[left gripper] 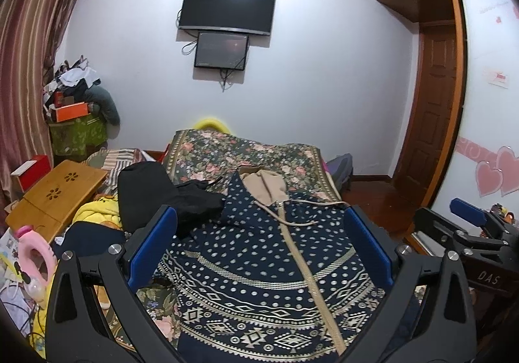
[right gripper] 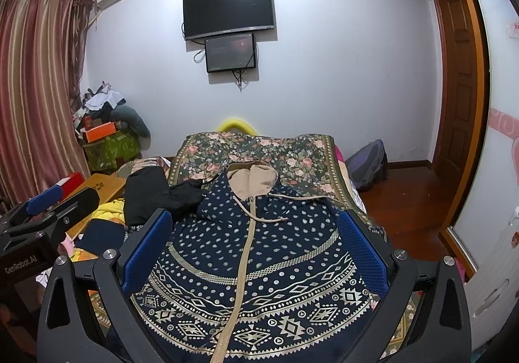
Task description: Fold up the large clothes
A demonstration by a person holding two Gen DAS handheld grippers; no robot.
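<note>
A bed covered by a floral spread [right gripper: 292,162], dark green with pink roses and a striped border, fills the middle of both views. On it a large navy hooded jacket [right gripper: 253,265] is laid flat, front up, its hem toward the cameras. The cloth is printed with pale dots above and bands of diamonds and zigzags below; a beige zip tape [right gripper: 241,265] runs down its centre. The hood [right gripper: 254,179], lined in plain tan fabric, lies at the far end, with a thin drawstring [right gripper: 292,199] trailing across the chest. A crumpled black garment [right gripper: 155,197] rests just beside the jacket's left shoulder. A slatted wooden folding table [left gripper: 55,194] is seen at the left edge of the bed.

The left gripper [left gripper: 259,252] is held above the jacket with its blue-padded jaws spread wide, nothing between them. The right gripper [right gripper: 254,252] is likewise held over the garment, its jaws apart and empty; the mesh texture of one blue pad [right gripper: 360,252] is visible.
</note>
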